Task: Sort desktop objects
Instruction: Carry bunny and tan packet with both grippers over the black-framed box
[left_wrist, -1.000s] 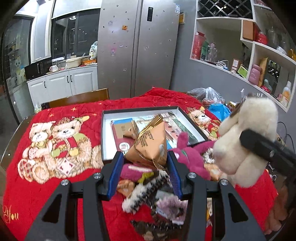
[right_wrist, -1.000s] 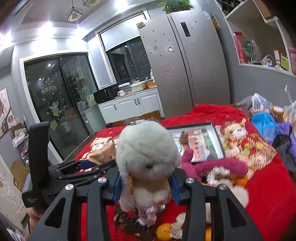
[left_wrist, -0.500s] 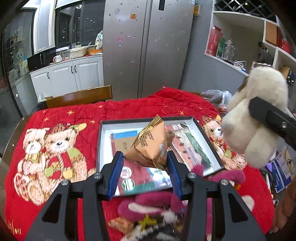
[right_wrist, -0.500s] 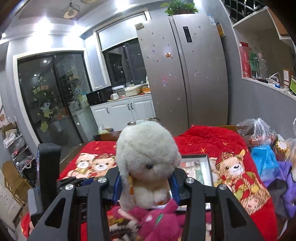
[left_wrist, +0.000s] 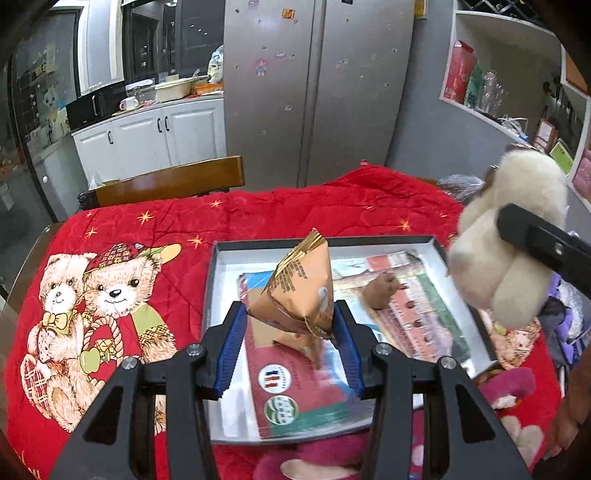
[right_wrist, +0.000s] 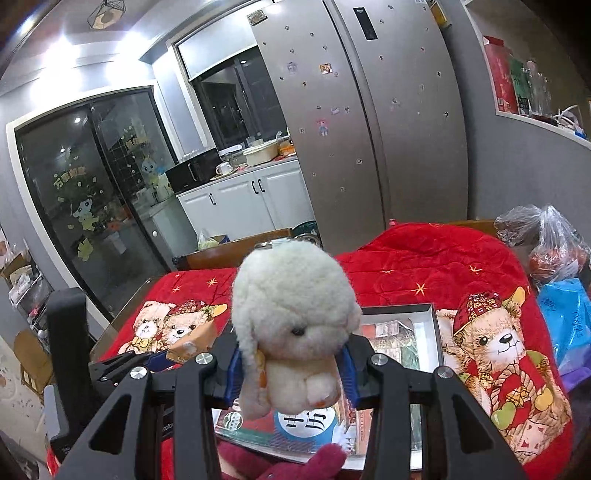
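Note:
My left gripper (left_wrist: 290, 330) is shut on a tan pyramid-shaped paper packet (left_wrist: 301, 291), held in the air over the near part of a shallow dark-rimmed tray (left_wrist: 321, 242). The tray holds printed cards and a small brown figure (left_wrist: 380, 291). My right gripper (right_wrist: 291, 363) is shut on a white fluffy plush dog (right_wrist: 295, 321), also above the tray (right_wrist: 430, 317). In the left wrist view that plush dog (left_wrist: 506, 240) hangs at the right, beyond the tray's right rim. In the right wrist view the left gripper with the packet (right_wrist: 192, 341) shows at the left.
A red quilt with teddy bears (left_wrist: 103, 295) covers the table. A maroon plush (left_wrist: 332, 458) lies at the tray's near edge. Plastic bags (right_wrist: 554, 258) sit at the table's right. A wooden chair back (left_wrist: 166, 182), fridge and shelves stand behind.
Both grippers have moved forward over the table with their loads, from above the clutter pile to above the tray. Neither grip has changed.

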